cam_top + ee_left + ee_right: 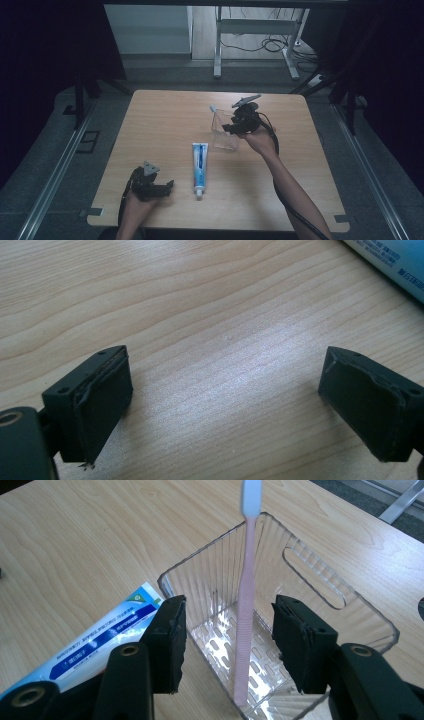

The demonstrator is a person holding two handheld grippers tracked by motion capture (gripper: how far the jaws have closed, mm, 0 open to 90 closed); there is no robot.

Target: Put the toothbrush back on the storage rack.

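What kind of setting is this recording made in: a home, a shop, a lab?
Most likely a lab or recording room, not a home: a lone wooden table ringed by dark curtains, floor rails alongside, and loose cables under a metal desk frame behind.

High view looks forward and down over the whole wooden table (165,120). Left gripper view sits close above bare tabletop. Right gripper view peers close into the clear bin (320,595). All three share the toothpaste tube (199,164).
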